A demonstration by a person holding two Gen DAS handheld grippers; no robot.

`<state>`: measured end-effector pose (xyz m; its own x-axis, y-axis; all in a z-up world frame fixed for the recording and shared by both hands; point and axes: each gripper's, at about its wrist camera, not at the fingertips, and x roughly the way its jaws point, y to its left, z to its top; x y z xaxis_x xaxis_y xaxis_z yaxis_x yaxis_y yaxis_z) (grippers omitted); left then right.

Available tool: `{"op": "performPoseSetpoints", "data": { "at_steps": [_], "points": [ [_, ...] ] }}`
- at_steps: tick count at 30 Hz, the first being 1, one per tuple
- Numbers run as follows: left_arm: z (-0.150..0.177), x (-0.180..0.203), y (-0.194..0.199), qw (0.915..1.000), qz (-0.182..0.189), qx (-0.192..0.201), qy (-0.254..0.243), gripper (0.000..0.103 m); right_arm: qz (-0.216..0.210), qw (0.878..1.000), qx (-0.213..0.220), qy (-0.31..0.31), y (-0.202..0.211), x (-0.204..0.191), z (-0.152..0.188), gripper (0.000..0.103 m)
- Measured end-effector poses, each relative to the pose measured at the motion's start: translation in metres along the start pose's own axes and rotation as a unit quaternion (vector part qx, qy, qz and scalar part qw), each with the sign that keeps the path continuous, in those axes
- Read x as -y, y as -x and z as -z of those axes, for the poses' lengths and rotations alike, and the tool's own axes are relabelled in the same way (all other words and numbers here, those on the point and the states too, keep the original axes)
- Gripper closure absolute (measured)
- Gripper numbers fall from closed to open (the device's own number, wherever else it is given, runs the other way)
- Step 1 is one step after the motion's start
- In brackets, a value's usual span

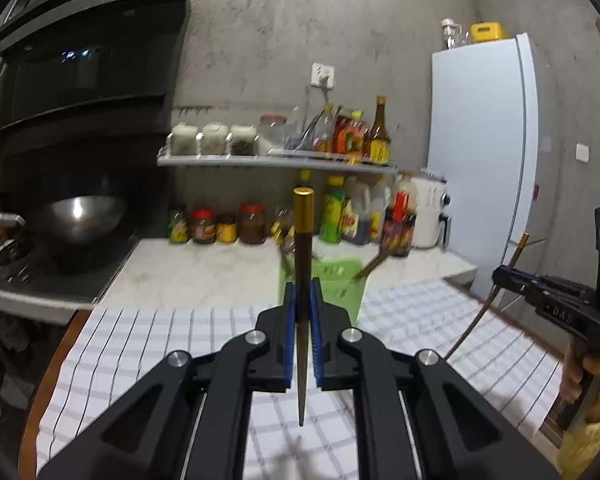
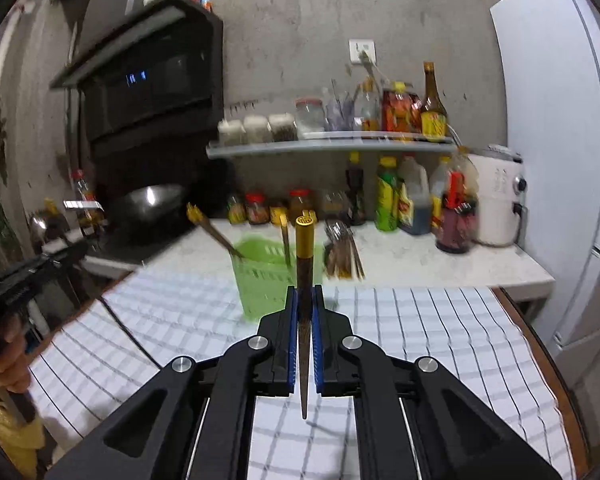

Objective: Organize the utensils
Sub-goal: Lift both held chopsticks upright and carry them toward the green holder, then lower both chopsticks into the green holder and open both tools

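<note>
My left gripper (image 1: 302,286) is shut on a dark chopstick with a gold cap (image 1: 303,240), held upright above the checked cloth. My right gripper (image 2: 305,292) is shut on a second gold-capped chopstick (image 2: 305,256), also upright. A green slotted utensil basket (image 1: 340,284) stands just beyond the left gripper, with a chopstick leaning in it. In the right wrist view the basket (image 2: 260,276) holds two gold-tipped chopsticks (image 2: 216,236). A bundle of metal utensils and chopsticks (image 2: 342,252) stands right of the basket. The right gripper also shows at the far right of the left wrist view (image 1: 516,282).
A white checked cloth (image 2: 420,340) covers the wooden table. Behind it runs a marble counter (image 1: 204,268) with sauce bottles, jars (image 1: 252,224) and a shelf (image 1: 276,160). A wok (image 1: 80,216) sits on the stove at left. A white fridge (image 1: 484,152) stands at right.
</note>
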<state>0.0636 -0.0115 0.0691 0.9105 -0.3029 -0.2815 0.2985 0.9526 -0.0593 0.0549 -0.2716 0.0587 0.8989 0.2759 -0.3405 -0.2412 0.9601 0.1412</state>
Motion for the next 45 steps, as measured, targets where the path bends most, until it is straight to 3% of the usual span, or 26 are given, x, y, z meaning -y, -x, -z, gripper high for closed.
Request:
{"op": "performPoseSetpoints", "data": {
  "at_steps": [6, 8, 10, 16, 18, 21, 26, 29, 35, 40, 42, 43, 44, 45],
  "points": [
    [-0.071, 0.025, -0.008, 0.9944, 0.026, 0.1, -0.018, 0.097, -0.026, 0.99, 0.137, 0.022, 0.005, -0.015, -0.067, 0.096],
    [-0.089, 0.032, -0.017, 0.9912, 0.017, 0.129, -0.026, 0.097, -0.016, 0.985, 0.173, 0.023, -0.003, -0.016, -0.088, 0.096],
    [-0.1, 0.036, -0.041, 0.9892, -0.004, 0.142, -0.038, 0.097, 0.002, 0.983, 0.18, 0.027, -0.02, -0.015, -0.097, 0.096],
    [-0.087, 0.021, -0.134, 0.9972, -0.01, 0.074, -0.008, 0.096, 0.012, 0.996, 0.09, 0.007, -0.106, 0.005, -0.083, 0.096],
    [-0.082, 0.016, -0.144, 0.996, -0.028, 0.085, -0.005, 0.095, 0.011, 0.997, 0.071, 0.003, -0.121, 0.009, -0.075, 0.096],
    [-0.084, 0.007, -0.15, 0.9958, -0.026, 0.087, 0.011, 0.095, 0.005, 0.999, 0.044, -0.003, -0.137, 0.012, -0.065, 0.096],
    [-0.102, -0.006, -0.134, 0.9904, -0.031, 0.128, 0.042, 0.097, 0.007, 0.999, 0.054, -0.003, -0.134, 0.012, -0.066, 0.096],
    [-0.109, -0.004, -0.142, 0.9909, -0.026, 0.125, 0.043, 0.097, 0.007, 0.999, 0.054, -0.001, -0.135, 0.011, -0.067, 0.096],
    [-0.094, 0.002, -0.179, 0.9948, -0.03, 0.089, 0.04, 0.097, 0.003, 0.999, 0.036, -0.001, -0.145, 0.008, -0.063, 0.096],
    [-0.07, -0.002, -0.21, 0.9991, -0.026, 0.007, 0.034, 0.096, -0.012, 1.0, -0.02, -0.019, -0.161, 0.016, -0.057, 0.094],
    [-0.064, -0.006, -0.217, 0.9988, -0.02, -0.03, 0.031, 0.084, -0.013, 0.999, -0.04, -0.034, -0.161, 0.021, -0.055, 0.083],
    [-0.063, -0.009, -0.215, 0.9985, -0.022, -0.038, 0.035, 0.063, -0.014, 0.998, -0.037, -0.04, -0.155, 0.024, -0.056, 0.064],
    [-0.064, -0.012, -0.211, 0.9983, -0.019, -0.037, 0.04, 0.054, -0.016, 0.998, -0.029, -0.044, -0.146, 0.025, -0.058, 0.05],
    [-0.066, -0.014, -0.201, 0.9986, -0.012, -0.029, 0.042, 0.051, -0.017, 0.999, -0.019, -0.044, -0.134, 0.026, -0.061, 0.048]
  ]
}}
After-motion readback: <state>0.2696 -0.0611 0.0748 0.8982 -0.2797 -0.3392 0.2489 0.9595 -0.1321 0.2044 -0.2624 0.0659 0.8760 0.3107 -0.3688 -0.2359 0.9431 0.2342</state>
